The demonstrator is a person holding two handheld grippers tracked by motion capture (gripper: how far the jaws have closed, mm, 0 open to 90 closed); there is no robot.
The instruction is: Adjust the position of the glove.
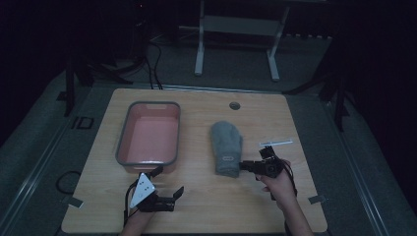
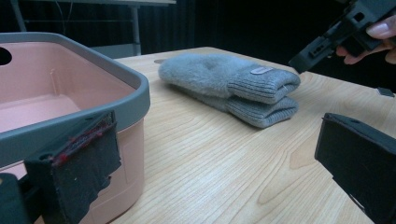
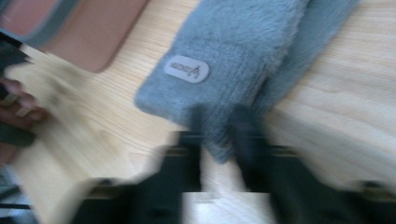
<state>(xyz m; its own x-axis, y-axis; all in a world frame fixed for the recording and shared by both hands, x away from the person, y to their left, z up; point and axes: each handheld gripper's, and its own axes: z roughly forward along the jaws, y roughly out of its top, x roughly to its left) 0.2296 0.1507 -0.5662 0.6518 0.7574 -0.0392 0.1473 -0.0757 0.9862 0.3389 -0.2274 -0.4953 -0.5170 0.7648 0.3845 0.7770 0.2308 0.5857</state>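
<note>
Jaws of the right gripper [image 3: 217, 135] are straddling the ribbed cuff corner of a pair of grey mittens [image 1: 226, 146], one black jaw on each side of the knit. The right gripper view is blurred, so whether the pads are already pressing on the cuff cannot be told.

The stacked mittens are lying flat on the wooden table [image 1: 196, 216], right of centre. Their long axis is running away from the person, with the rounded fingertips pointing toward the far edge and the cuffs, one bearing a small oval label [image 3: 186, 69], facing the near edge.

To take hold well, the jaws are probably best pushed deeper over both cuff layers before closing, since a pinch at the corner alone may be gathering just one mitten and letting the other slide off.

A pink tub with a grey rim [image 1: 129, 125] is sitting to the left of the mittens, apart from them. The left gripper [image 1: 168, 186] is hovering at the tub's near end with its jaws spread wide and nothing between them, one jaw just in front of the tub's wall.
</note>
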